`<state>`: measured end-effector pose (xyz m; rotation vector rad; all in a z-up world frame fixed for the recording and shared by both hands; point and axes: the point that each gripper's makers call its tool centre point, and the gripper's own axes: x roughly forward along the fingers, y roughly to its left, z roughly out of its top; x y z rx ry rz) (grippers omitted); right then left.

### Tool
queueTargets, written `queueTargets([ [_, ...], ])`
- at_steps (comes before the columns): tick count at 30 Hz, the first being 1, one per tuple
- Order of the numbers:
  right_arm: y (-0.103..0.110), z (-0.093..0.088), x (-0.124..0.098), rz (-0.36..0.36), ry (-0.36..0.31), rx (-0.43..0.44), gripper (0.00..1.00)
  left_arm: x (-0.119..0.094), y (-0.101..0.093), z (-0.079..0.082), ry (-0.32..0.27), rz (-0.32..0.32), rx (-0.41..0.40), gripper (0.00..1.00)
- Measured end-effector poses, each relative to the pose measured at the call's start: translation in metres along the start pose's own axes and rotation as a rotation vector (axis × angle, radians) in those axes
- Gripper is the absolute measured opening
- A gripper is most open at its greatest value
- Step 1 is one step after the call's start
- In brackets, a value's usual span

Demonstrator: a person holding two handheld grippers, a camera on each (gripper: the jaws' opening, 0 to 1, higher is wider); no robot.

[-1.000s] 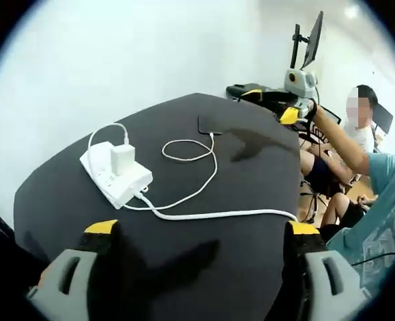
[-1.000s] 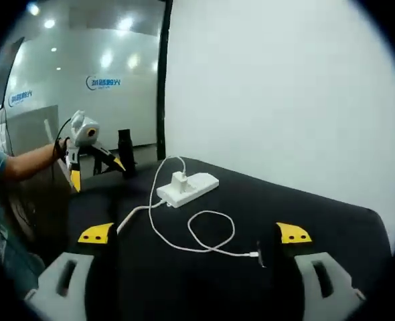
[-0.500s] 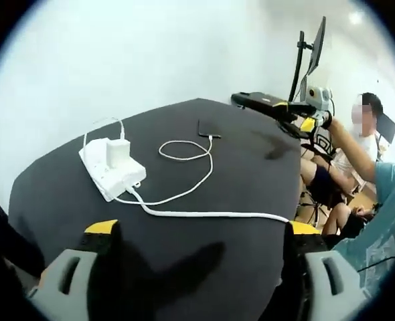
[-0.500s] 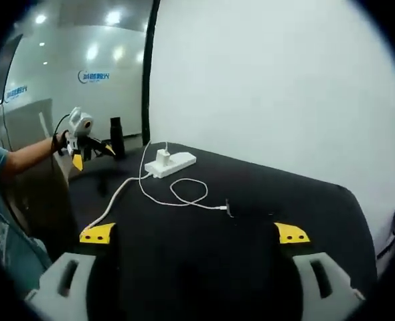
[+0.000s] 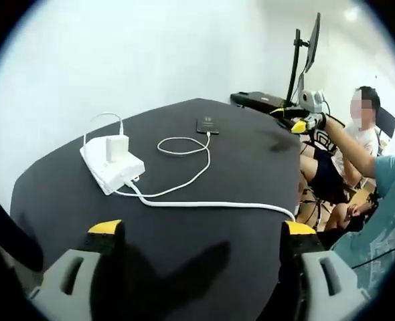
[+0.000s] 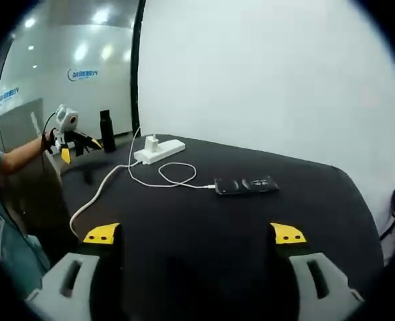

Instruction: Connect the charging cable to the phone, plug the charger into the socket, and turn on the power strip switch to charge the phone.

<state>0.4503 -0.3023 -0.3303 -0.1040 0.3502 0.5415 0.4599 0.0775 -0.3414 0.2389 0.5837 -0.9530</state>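
**Phone wired, grippers held apart**

The left gripper (image 5: 197, 234) is being held spread and empty, the power strip (image 5: 112, 167) ahead to its left with the charger (image 5: 117, 146) seated in it. The right gripper (image 6: 195, 234) is being held spread, the phone (image 6: 246, 185) lying just ahead on the dark surface (image 6: 318, 200), the cable (image 6: 174, 179) plugged in.

So the worktop (image 5: 251, 174) is a black surface with a matte, cloth-like look and rounded corners — white wall right behind it. Lying on it: a white power strip (image 5: 110, 167) over on the left with a white charger (image 5: 117, 146) plugged into its top, and the strip's thick white cord (image 5: 211, 204) running off the near right edge. A thin white charging cable (image 5: 184, 146) loops across the middle to a dark phone (image 6: 246, 185) lying flat at the far side — plugged in at one end.
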Motion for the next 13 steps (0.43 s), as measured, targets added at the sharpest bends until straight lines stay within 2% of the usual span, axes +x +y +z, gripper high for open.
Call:
queueTargets([
  [9, -0.0058, -0.0077, 0.0063, -0.003, 0.026, -0.006, 0.83, 0.0047, 0.0029, -0.0034, 0.010, -0.002, 0.006, 0.88],
  [13, -0.0096, -0.0050, 0.0064, -0.005, 0.025, -0.005, 0.83, 0.0057, 0.0011, -0.0032, 0.003, -0.007, 0.002, 0.88],
])
